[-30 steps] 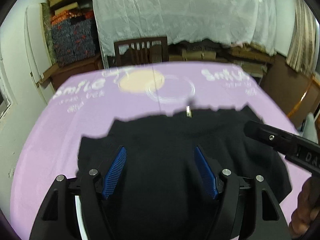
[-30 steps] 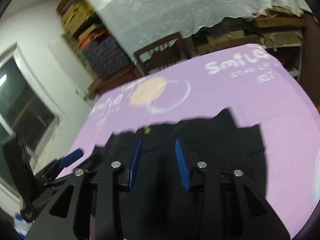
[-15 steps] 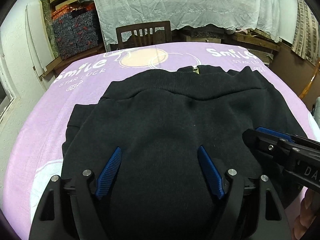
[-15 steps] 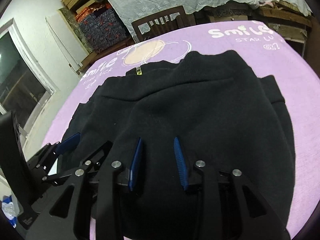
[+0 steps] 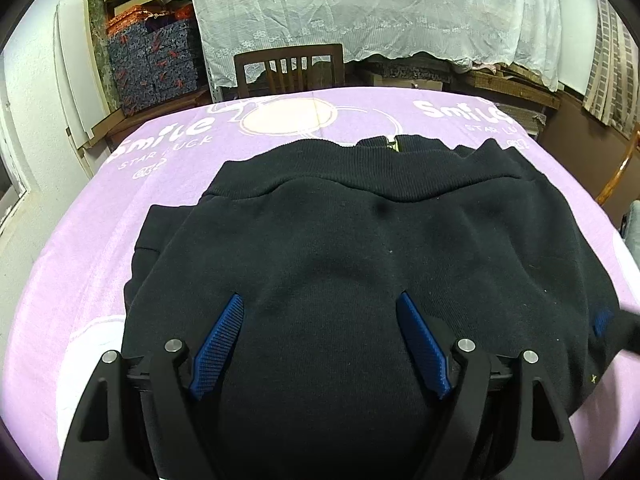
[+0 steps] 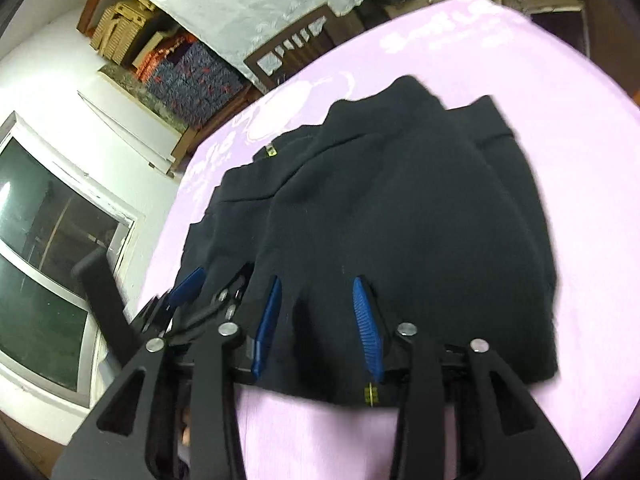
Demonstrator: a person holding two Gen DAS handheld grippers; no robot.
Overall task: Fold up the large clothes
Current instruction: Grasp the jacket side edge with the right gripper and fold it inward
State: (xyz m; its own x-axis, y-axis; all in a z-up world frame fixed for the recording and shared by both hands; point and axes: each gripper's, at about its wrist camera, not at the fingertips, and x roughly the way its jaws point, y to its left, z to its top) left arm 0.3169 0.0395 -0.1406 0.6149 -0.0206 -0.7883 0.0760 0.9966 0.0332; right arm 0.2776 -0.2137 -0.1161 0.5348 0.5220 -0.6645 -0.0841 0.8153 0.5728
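Black zip sweatshirt (image 5: 360, 264) folded flat on lilac printed tablecloth (image 5: 100, 248), left gripper (image 5: 320, 340) spread wide above it, right gripper (image 6: 316, 320) just opening, nothing pinched, wooden chair (image 5: 288, 68) behind.

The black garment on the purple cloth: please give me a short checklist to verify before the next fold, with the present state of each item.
1. Black garment lies fully on the purple cloth, nothing hanging over an edge: ok in these views.
2. Top layer is smooth: not ok, a shallow dent shows near the ribbed band.
3. Left gripper is free of fabric: ok, its jaws have just been opening and stand wide over the garment.
4. Right gripper is free of fabric: ok, its jaws have just been opening; the pads do not pinch the cloth.
5. Near hem is even: cannot tell, the right wrist view is blurred.
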